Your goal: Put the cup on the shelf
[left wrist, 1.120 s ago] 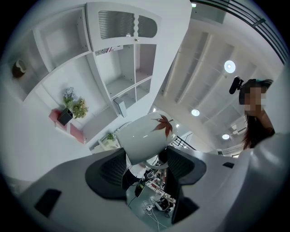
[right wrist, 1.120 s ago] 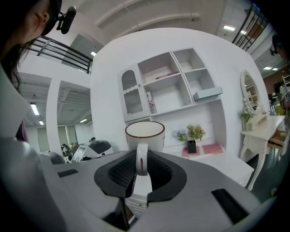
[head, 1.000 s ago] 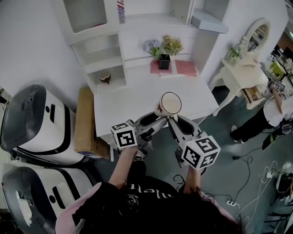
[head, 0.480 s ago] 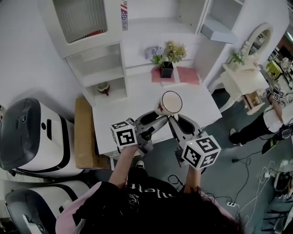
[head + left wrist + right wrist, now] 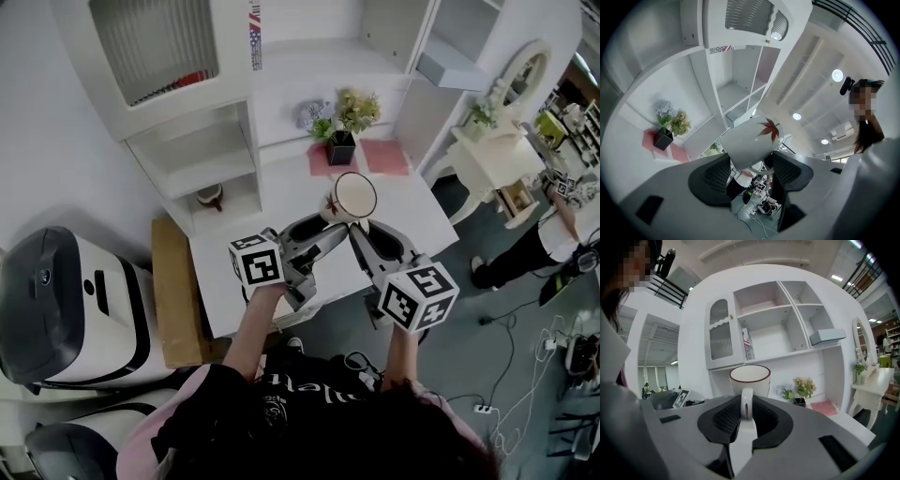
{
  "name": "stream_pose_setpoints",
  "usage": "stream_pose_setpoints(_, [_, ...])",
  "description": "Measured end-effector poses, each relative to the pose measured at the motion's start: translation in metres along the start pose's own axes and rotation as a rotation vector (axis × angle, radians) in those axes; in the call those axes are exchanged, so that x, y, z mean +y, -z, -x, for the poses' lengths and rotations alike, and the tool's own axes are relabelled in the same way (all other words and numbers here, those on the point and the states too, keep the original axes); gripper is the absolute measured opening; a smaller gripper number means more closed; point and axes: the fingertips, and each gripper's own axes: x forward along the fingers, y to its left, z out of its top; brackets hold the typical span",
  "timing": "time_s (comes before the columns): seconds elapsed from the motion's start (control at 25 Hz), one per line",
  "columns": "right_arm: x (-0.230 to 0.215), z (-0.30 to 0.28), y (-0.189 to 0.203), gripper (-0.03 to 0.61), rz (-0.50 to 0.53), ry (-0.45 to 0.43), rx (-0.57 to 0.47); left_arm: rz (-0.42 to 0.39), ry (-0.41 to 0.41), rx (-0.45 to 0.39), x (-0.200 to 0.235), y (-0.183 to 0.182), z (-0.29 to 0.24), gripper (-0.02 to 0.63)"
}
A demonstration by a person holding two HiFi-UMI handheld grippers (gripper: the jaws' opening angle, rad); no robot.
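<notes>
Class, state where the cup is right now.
In the head view the cup sits centre, held over the white table between the left gripper and right gripper, just short of the potted flowers.

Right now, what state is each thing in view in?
cup: upright, empty, held in the air.
left gripper: jaws shut on the cup's body.
right gripper: jaws shut on the cup's handle.
cabinet door: shut.
flower pot: upright on the table.
</notes>
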Motion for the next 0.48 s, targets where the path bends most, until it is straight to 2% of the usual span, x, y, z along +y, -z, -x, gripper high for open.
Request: stream_pose_setpoints(0.48, [-0.039,-0.039,-0.07,0.091,0.138,-0.021,-0.033,-0.052,0.044,-0.029,0.019,-0.069,-0.056,0.287])
